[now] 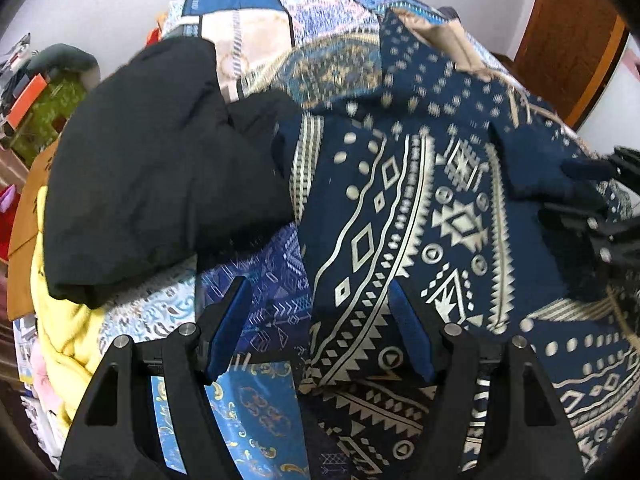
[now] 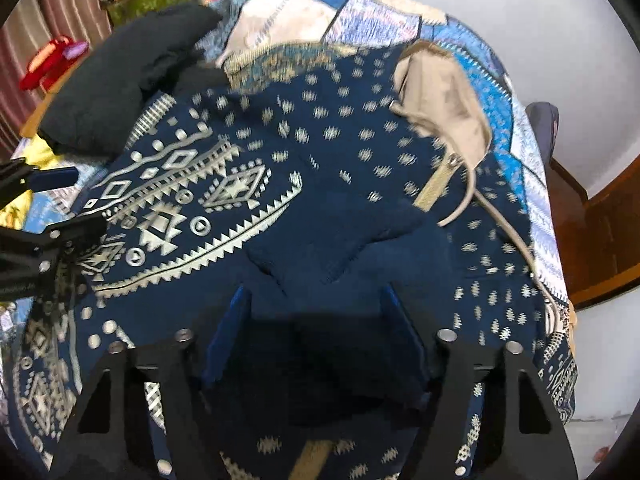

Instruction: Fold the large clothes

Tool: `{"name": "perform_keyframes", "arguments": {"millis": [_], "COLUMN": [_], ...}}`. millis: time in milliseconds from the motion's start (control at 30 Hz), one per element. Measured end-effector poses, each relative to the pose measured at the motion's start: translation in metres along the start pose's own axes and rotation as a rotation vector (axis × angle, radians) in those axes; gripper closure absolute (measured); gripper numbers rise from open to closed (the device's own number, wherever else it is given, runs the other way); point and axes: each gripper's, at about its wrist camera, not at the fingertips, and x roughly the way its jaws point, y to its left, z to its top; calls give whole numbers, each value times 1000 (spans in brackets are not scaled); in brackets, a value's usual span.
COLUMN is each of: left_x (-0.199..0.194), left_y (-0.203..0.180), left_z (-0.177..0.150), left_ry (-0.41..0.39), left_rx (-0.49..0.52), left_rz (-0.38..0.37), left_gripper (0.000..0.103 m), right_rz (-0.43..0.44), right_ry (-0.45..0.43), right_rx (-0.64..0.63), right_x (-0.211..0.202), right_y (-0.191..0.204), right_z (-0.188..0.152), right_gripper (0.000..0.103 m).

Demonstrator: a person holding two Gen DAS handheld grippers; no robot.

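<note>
A navy hoodie (image 1: 400, 216) with cream geometric print lies spread on the bed; it also fills the right wrist view (image 2: 320, 152), with its beige-lined hood (image 2: 444, 92) and drawstring at the upper right. My left gripper (image 1: 320, 312) is open, its blue pads straddling the hoodie's left edge. My right gripper (image 2: 316, 320) is open with a dark navy fold, the cuff end of a sleeve (image 2: 332, 248), lying between its fingers. The right gripper shows at the right edge of the left wrist view (image 1: 600, 208); the left one shows at the left edge of the right wrist view (image 2: 48, 216).
A black garment (image 1: 160, 176) lies bunched left of the hoodie. The bed has a blue patchwork cover (image 1: 280, 24). Yellow fabric (image 1: 60, 320) hangs at the bed's left edge. A wooden headboard (image 1: 568, 40) stands far right. Clutter and a green cloth (image 1: 48, 112) sit far left.
</note>
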Motion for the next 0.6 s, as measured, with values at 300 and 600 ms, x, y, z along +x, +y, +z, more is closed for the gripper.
{"name": "perform_keyframes", "arguments": {"millis": [300, 600], "left_x": [7, 6], "left_y": [0, -3], "left_z": [-9, -8], "left_ry": [-17, -6], "left_rx": [-21, -22], "left_rz": [13, 42], "left_gripper": [26, 26], "right_rz": [-1, -14], "right_ry": [-81, -263], "right_rx": [31, 103], "right_x": [-16, -82], "right_y": [-10, -45], "right_z": [-3, -6], "right_gripper": [89, 92]}}
